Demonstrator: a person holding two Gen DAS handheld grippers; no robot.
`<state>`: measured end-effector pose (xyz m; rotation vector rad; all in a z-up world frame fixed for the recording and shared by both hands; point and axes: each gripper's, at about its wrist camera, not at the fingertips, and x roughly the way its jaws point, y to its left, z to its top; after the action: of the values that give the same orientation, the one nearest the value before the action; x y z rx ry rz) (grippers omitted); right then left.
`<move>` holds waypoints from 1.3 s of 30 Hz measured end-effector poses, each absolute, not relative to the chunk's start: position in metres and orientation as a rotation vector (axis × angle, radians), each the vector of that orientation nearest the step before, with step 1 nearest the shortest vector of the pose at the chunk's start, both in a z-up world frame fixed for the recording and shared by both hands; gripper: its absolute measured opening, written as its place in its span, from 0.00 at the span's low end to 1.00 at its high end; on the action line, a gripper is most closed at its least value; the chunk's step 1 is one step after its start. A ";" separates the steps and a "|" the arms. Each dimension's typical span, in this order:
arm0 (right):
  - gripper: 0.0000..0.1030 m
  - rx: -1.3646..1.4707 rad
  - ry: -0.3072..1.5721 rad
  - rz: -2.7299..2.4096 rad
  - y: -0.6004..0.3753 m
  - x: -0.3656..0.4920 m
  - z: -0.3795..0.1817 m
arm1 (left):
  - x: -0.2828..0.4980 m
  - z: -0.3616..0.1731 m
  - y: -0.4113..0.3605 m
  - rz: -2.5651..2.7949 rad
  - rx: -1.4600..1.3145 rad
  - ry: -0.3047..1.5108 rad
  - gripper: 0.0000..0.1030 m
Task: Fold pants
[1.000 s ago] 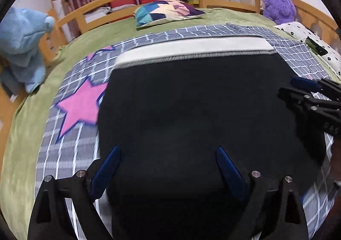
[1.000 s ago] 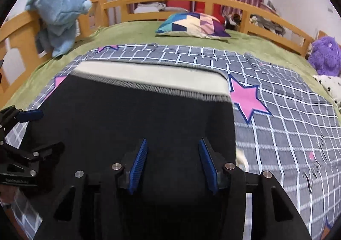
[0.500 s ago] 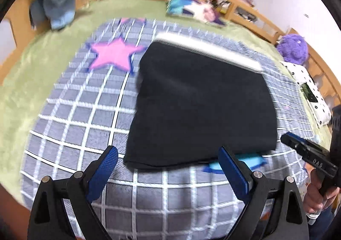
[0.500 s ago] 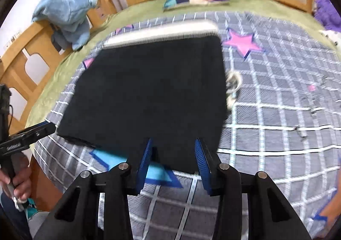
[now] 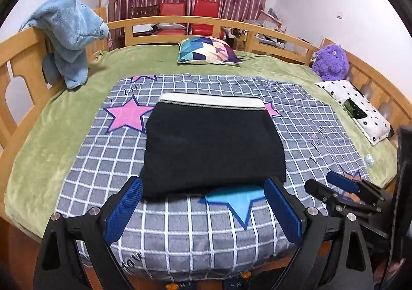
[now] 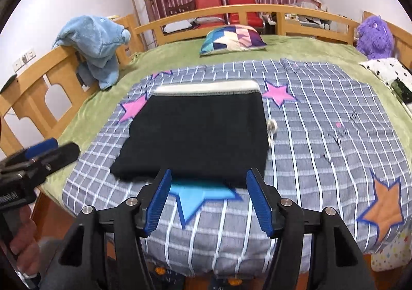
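I hold my left gripper (image 5: pixel 203 205) above the near edge of the bed, and its two blue pads stand wide apart with nothing between them. My right gripper (image 6: pixel 207 202) is beside it, also over the near edge. Its jaws have just been opening, and now they are spread with only the blanket showing behind the gap; no cloth is caught in them.

The folded black pants with the pale grey waistband (image 5: pixel 213 145) lie flat on the grey checked blanket with coloured stars (image 5: pixel 85 161). The waistband is on the far side, toward the headboard end, and the near folded edge partly covers a light blue star (image 5: pixel 238 198). Neither gripper touches the pants. At the right edge of the pants, in the right wrist view, a small pale cord end (image 6: pixel 271 126) sticks out.

The blanket lies over a green fleece sheet (image 5: pixel 51 125) inside a wooden bed frame (image 5: pixel 15 58). A blue plush toy (image 5: pixel 69 34) hangs over the left rail. A cushion with coloured triangles (image 5: pixel 208 50) rests at the far end, and a purple plush toy (image 5: pixel 331 63) sits at the right, just behind a white pillow with black dots (image 5: pixel 360 112).
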<state>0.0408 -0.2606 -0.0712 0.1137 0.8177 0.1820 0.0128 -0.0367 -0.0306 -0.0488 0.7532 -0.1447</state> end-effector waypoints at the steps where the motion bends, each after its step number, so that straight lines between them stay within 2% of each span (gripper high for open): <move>1: 0.58 0.107 0.826 0.175 -0.262 0.038 -0.070 | 0.007 -0.035 -0.036 -0.151 -0.053 0.750 0.93; 4: 0.72 0.135 0.782 0.173 -0.274 0.022 -0.059 | 0.000 -0.042 -0.036 -0.152 -0.025 0.813 0.93; 6: 0.75 0.138 0.768 0.132 -0.282 0.014 -0.057 | -0.007 -0.036 -0.032 -0.126 -0.014 0.786 0.93; 7: 0.80 0.135 0.768 0.120 -0.283 0.012 -0.056 | -0.008 -0.035 -0.029 -0.108 -0.011 0.783 0.93; 10: 0.84 0.124 0.767 0.118 -0.285 0.009 -0.052 | -0.011 -0.033 -0.018 -0.120 -0.072 0.796 0.93; 39: 0.86 0.007 0.745 0.101 -0.255 -0.006 -0.043 | -0.025 -0.031 -0.018 -0.066 -0.062 0.781 0.93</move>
<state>-0.0056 -0.2546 -0.0434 0.0070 0.7447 0.1011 -0.0253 -0.0179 -0.0314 -0.0616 0.7807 -0.0655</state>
